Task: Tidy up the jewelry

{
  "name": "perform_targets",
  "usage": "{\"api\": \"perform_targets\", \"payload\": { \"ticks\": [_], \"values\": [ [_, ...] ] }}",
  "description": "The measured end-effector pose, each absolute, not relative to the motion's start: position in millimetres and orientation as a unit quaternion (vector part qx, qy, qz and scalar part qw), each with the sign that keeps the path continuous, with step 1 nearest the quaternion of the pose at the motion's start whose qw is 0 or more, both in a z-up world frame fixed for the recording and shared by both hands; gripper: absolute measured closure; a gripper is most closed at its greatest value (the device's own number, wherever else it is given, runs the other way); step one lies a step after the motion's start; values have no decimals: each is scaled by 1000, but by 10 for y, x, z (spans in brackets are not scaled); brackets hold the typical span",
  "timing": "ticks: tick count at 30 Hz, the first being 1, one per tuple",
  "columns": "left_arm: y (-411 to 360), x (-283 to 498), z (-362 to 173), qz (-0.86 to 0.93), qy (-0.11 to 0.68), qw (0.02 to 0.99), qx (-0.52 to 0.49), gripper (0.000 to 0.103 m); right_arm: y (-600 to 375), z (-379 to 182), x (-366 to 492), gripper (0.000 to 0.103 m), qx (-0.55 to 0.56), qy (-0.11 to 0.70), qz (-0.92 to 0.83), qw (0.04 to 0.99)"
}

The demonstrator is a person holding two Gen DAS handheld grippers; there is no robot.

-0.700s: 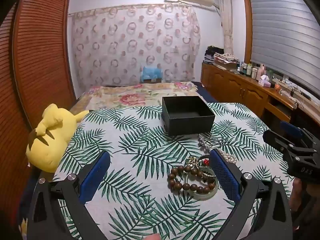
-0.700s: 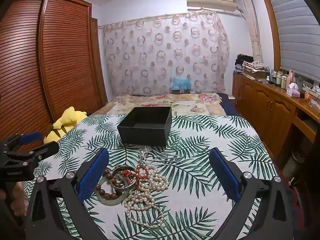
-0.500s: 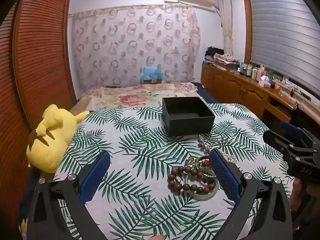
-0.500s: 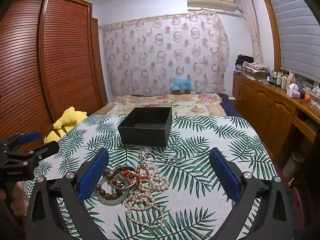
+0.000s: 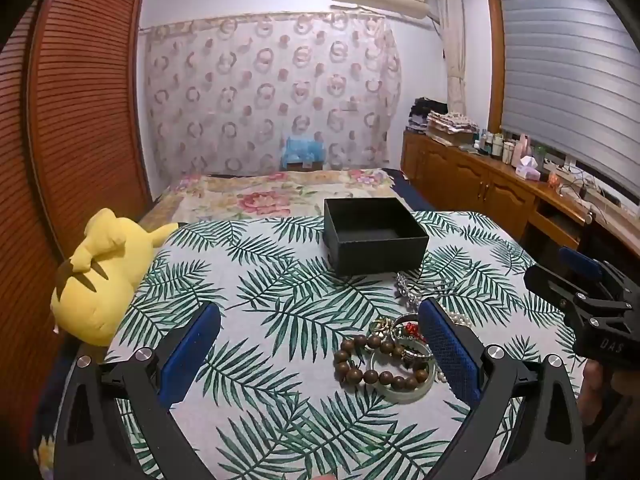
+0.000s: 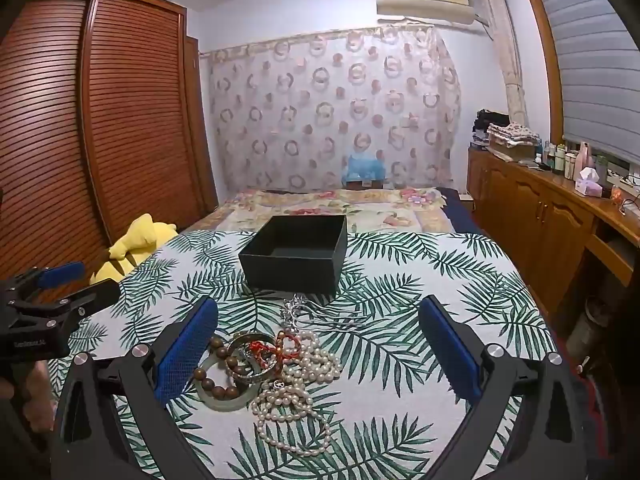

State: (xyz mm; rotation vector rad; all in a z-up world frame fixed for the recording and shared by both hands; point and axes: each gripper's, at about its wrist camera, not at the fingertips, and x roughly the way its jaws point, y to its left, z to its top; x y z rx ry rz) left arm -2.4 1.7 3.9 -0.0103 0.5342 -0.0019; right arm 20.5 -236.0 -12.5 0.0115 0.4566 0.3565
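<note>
An open black box (image 5: 374,240) (image 6: 296,254) stands on the palm-leaf cloth (image 5: 260,300). In front of it lies a heap of jewelry: a brown wooden bead bracelet (image 5: 360,364) (image 6: 218,376), a pale green bangle (image 5: 404,394) (image 6: 222,402), a red cord piece (image 6: 280,346), a silver chain (image 6: 304,312) (image 5: 406,290) and a white pearl necklace (image 6: 296,400). My left gripper (image 5: 320,344) is open, its right finger beside the heap. My right gripper (image 6: 318,344) is open above the heap, holding nothing. Each gripper shows at the edge of the other's view.
A yellow plush toy (image 5: 104,272) (image 6: 132,246) lies at the cloth's left edge. A slatted wooden wardrobe (image 6: 100,120) stands on the left. Wooden cabinets (image 6: 552,224) with bottles run along the right. A floral bedspread (image 5: 280,196) lies beyond the box.
</note>
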Motion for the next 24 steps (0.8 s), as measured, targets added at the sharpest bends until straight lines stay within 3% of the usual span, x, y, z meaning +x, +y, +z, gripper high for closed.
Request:
{"api": "perform_targets", "payload": {
  "ticks": [24],
  "values": [
    [33, -44, 64, -1, 261, 965, -8, 7, -2356, -122, 201, 3, 6, 225, 176, 958]
  ]
}}
